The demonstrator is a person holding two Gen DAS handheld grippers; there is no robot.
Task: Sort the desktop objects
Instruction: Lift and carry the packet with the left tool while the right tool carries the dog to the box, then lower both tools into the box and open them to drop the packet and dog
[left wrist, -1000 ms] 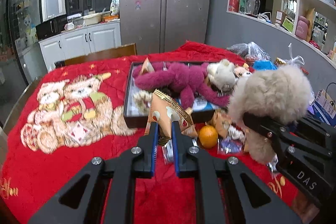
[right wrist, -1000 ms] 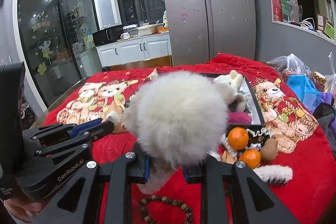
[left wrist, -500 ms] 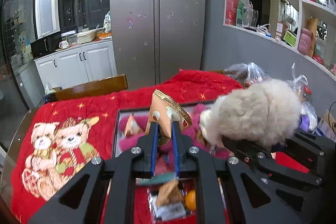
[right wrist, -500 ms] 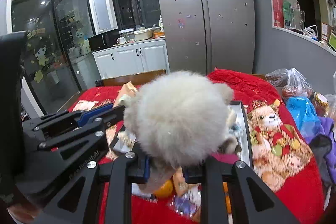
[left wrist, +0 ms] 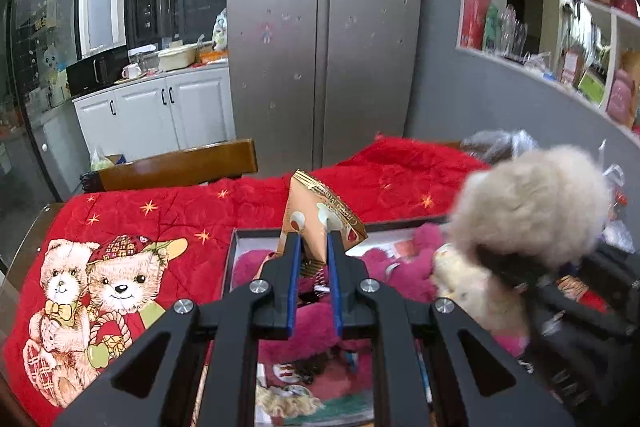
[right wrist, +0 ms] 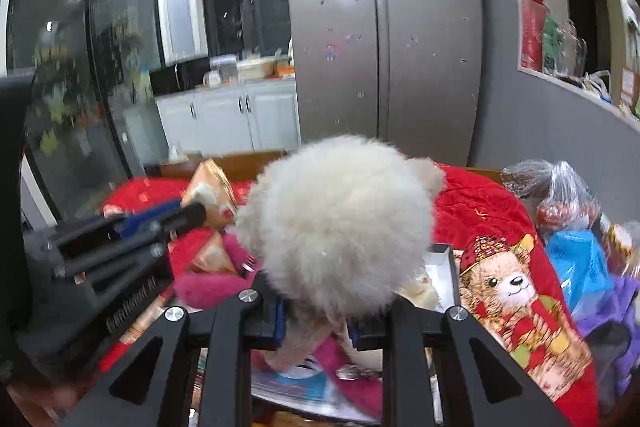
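My left gripper [left wrist: 313, 247] is shut on an orange snack packet [left wrist: 320, 215] and holds it above the dark-rimmed tray [left wrist: 234, 247]. The tray holds a magenta plush toy [left wrist: 400, 267] and small packets. My right gripper [right wrist: 316, 323] is shut on a fluffy cream plush toy [right wrist: 340, 223], also above the tray. The plush shows at the right of the left wrist view [left wrist: 532, 207]. The left gripper and its packet [right wrist: 212, 191] show at the left of the right wrist view.
A red quilted cloth with teddy bear prints [left wrist: 104, 283] covers the table. A wooden chair back [left wrist: 180, 167] stands at the far edge. Plastic bags [right wrist: 568, 203] and a blue bag [right wrist: 580, 267] lie at the right. A fridge [left wrist: 324, 27] stands behind.
Both grippers have moved forward over the tray, each carrying its object. The oranges and loose items near the tray's front edge have dropped out of view.
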